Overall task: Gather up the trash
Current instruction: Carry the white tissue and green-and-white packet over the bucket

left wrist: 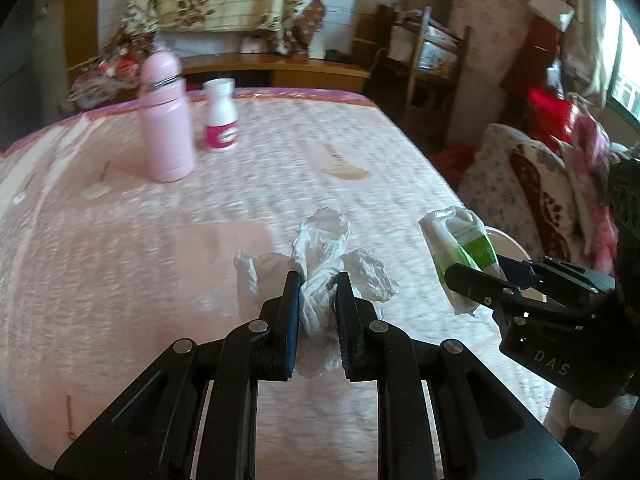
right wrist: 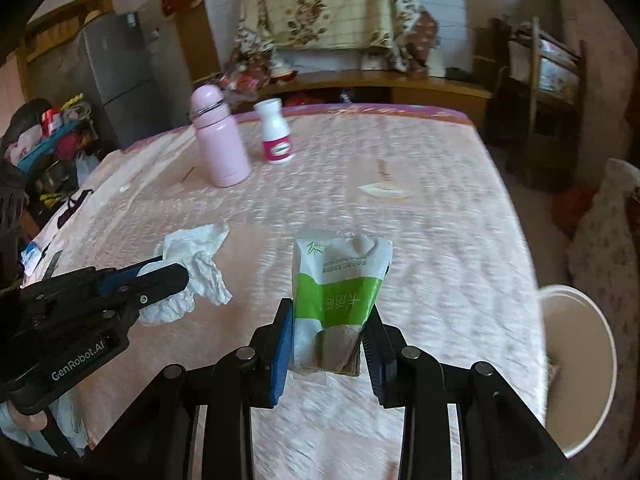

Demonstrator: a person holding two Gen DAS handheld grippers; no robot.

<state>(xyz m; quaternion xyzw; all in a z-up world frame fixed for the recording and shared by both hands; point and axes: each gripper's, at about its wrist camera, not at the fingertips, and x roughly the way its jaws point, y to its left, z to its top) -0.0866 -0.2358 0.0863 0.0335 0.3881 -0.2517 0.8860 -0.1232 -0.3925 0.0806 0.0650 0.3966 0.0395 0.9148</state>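
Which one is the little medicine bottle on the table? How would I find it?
Look to the far end of the pink table, where two bottles stand. The small white bottle is just right of the tall pink flask. It is shorter, with a white cap and a bright pink label, while the flask is plain pink all over.

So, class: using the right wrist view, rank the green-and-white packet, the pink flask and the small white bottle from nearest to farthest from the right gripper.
1. green-and-white packet: clamped in the right gripper.
2. pink flask: far, left.
3. small white bottle: slightly farther back, right of the flask.
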